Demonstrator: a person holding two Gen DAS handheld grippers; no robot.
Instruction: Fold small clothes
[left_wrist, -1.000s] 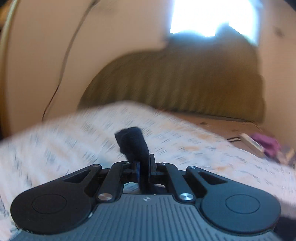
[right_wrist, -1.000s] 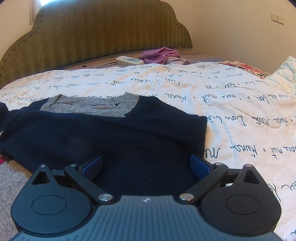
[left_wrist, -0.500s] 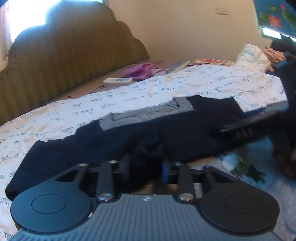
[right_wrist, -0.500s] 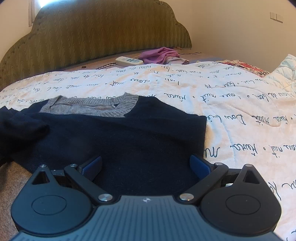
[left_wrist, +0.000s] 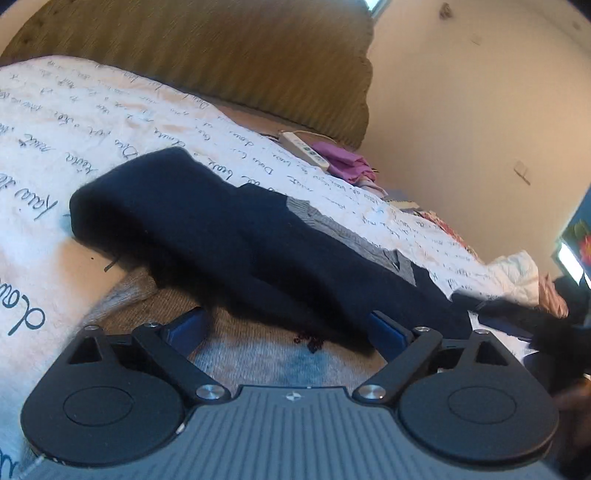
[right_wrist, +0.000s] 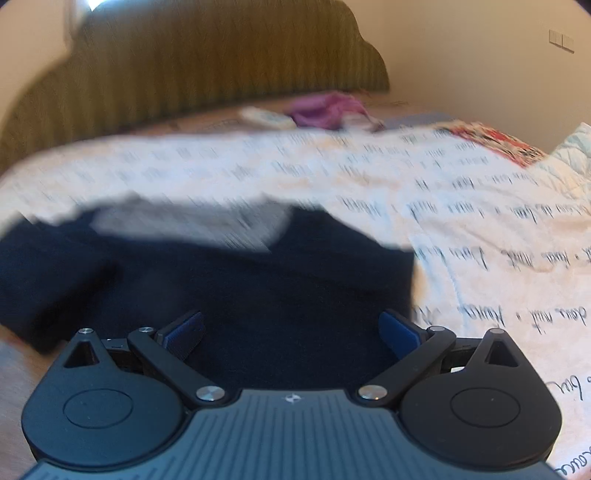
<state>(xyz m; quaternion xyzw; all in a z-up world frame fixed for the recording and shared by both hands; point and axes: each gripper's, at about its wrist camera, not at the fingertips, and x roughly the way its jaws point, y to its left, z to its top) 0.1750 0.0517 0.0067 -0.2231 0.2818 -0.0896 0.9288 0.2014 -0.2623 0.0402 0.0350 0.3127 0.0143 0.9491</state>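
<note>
**Presently: one navy sweater on bed, both grippers open**

Item one: sweater (left_wrist: 229, 236), navy knit with a grey ribbed collar (left_wrist: 332, 229). It lies flat on the quilt (left_wrist: 55, 155), collar towards the headboard (left_wrist: 207, 51). One sleeve (left_wrist: 155, 192) is laid over the body of the garment. In the right wrist view the same sweater (right_wrist: 258, 288) fills the lower middle, blurred.

Item two: left gripper (left_wrist: 286, 328). Its jaws have just been opening and now stand wide apart. The blue fingertips (left_wrist: 186, 326) sit on either side of the sweater's near edge; the pads do not press on the cloth, and nothing is held.

Item three: right gripper (right_wrist: 291, 332). Jaws spread wide, blue fingertips (right_wrist: 184, 328) poised above the dark knit, gripping nothing. Whether they touch the cloth cannot be told.

Item four: bedding. White quilt printed with handwriting, over a bed with an olive padded headboard. A grey-brown blanket (left_wrist: 258, 358) lies beneath the sweater's near edge.

Item five: sundries near the headboard. A white remote control (left_wrist: 304, 149) lies just beside a heap of purple cloth (left_wrist: 347, 162).
</note>
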